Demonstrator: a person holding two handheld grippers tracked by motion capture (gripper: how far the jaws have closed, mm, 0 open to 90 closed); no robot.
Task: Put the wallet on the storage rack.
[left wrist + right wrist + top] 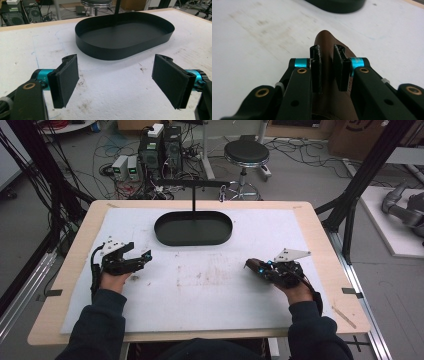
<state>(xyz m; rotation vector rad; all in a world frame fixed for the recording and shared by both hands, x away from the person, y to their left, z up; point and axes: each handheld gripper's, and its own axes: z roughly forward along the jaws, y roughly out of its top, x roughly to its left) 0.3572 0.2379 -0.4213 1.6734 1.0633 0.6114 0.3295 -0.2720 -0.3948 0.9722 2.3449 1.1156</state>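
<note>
Pinching a brown object (329, 50), the right gripper (256, 265) is held low over the white mat (210, 290) — the object's near end is hidden by the jaws. The left gripper (115, 82) is spread wide, empty — facing the black tray (125, 35).

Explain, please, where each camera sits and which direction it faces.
High view: above the person's side, facing forward and down at the table; forearms, left gripper, right gripper.
Left gripper view: rides between open fingers, facing the black tray.
Right gripper view: fingers clamp a brown object.
Shared: the tray.
</note>
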